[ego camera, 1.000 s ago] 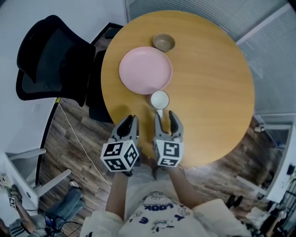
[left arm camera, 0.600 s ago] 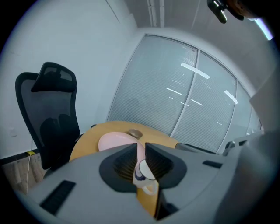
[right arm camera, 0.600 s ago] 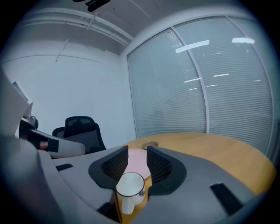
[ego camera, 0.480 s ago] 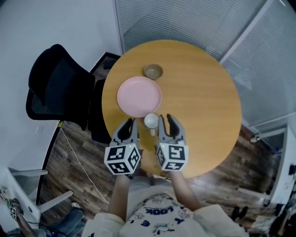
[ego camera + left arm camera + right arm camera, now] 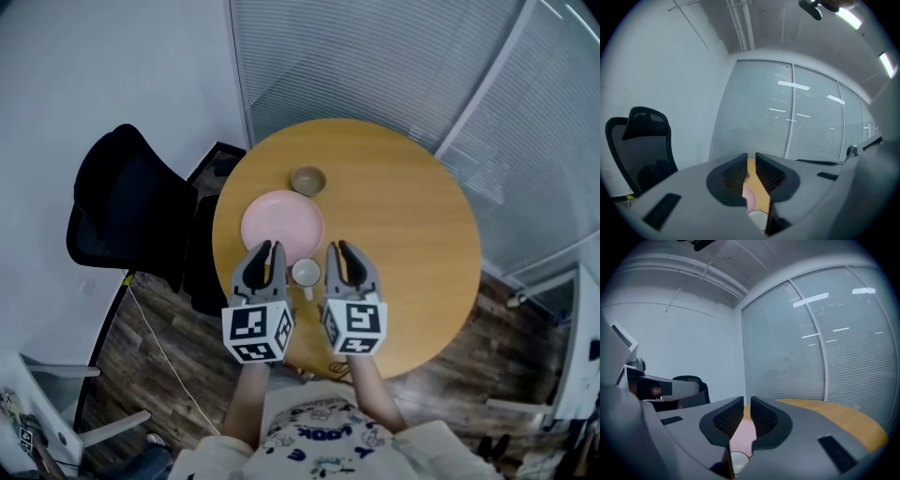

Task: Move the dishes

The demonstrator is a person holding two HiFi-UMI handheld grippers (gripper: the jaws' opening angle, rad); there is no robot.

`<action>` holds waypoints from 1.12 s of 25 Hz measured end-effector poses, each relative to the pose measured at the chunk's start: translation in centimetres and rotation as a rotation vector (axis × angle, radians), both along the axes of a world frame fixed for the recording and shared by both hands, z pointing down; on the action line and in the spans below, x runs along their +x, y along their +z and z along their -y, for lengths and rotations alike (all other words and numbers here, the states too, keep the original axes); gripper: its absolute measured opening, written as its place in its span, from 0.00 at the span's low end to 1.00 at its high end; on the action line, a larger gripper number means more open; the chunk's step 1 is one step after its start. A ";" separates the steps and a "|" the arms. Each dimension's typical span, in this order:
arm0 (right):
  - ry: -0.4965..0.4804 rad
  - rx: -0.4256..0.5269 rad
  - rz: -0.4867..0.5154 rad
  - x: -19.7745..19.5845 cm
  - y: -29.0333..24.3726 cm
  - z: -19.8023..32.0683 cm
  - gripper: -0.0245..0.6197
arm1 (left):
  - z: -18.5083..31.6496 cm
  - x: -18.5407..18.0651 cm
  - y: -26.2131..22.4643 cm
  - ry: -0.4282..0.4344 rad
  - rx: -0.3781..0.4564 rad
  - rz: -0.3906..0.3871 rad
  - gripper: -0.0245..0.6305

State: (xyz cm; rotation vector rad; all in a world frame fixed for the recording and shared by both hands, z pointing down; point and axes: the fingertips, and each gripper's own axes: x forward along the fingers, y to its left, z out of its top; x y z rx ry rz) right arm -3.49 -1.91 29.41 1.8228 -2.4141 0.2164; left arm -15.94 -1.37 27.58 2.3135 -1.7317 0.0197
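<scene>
**A:** Where are the dishes rn?

**B:** All 3 are on the round worktop (image 5: 403,216), left half. The pink plate (image 5: 281,225) is mid-group. The brown bowl (image 5: 307,180) sits just beside its far edge and the white cup (image 5: 306,273) just beside its near-right edge. Can't tell if the cup touches the plate.

**A:** Grippers?

**B:** Both are held up over the near edge, side by side, pointing approx. level toward the far blinds (image 5: 375,66). In the head view the cup shows betw. them but well below, and neither is on it. On the left gripper (image 5: 266,251) the fingers are only a slit apart, w/ nothing betw. them. On the right gripper (image 5: 339,251) the fingers have just been closing. They're now a thin slit apart too, also w/ nothing betw. them.

**A:** Which step, then?

**B:** Can't pin it. Empty hands above the group fit 2 stages: on the way to a dish, or clear after one is set down. Nothing marks a target spot.

**A:** Next move?

**B:** Won't call one. Only this: any grip on the cup rim or plate edge would need the fingers wider than that slit, and the hands down at worktop height.
</scene>
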 end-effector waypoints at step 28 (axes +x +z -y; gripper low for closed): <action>0.025 0.028 0.029 1.5 -1.1 1.8 0.09 | 1.0 0.5 -0.9 0.018 0.026 0.044 0.12</action>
